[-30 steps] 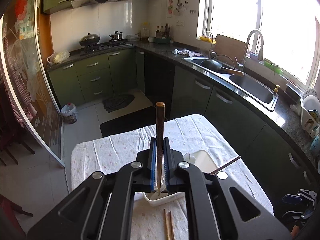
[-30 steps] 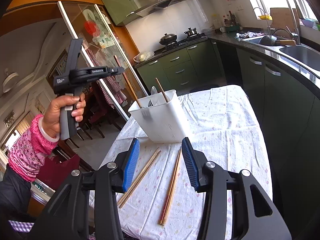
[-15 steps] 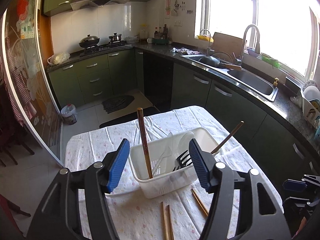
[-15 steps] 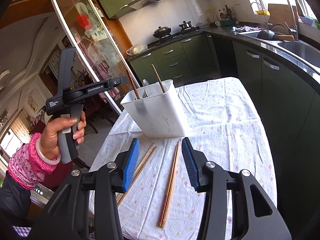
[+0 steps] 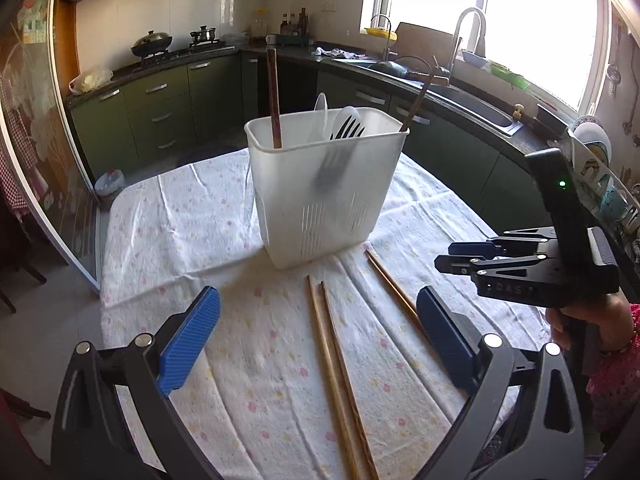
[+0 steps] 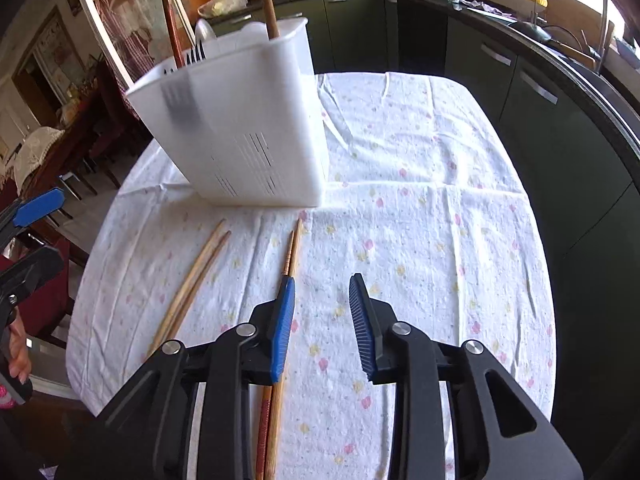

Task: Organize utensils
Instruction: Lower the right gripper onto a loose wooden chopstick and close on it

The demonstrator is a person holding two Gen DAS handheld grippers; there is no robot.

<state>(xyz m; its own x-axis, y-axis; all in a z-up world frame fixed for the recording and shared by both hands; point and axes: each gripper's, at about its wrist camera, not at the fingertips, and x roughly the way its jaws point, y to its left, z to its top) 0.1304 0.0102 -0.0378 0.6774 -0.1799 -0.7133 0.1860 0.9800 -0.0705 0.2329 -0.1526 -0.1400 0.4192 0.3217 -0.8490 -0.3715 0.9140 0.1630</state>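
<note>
A white utensil holder (image 5: 326, 188) stands on the cloth-covered table (image 5: 180, 220). It holds a dark fork (image 5: 346, 130), white spoons and two chopsticks, one dark brown (image 5: 274, 98). It also shows in the right wrist view (image 6: 240, 136). Two pairs of chopsticks lie on the cloth in front of it: one pair (image 5: 336, 364) between my left gripper's fingers, another (image 5: 394, 292) to the right. My left gripper (image 5: 316, 338) is open and empty, low over the table. My right gripper (image 6: 322, 328) is open and empty, its left finger over a chopstick pair (image 6: 290, 256); a second pair (image 6: 192, 280) lies left.
Green kitchen cabinets and a dark counter with a sink (image 5: 468, 104) run along the far and right sides. A stove with pots (image 5: 152, 42) is at the back. A glass sliding door (image 5: 36, 152) is to the left. The table edge is near on the left side.
My left gripper has let go of the dark chopstick into the holder, opened and drawn back and down. My right gripper has lowered toward the chopsticks on the cloth.
</note>
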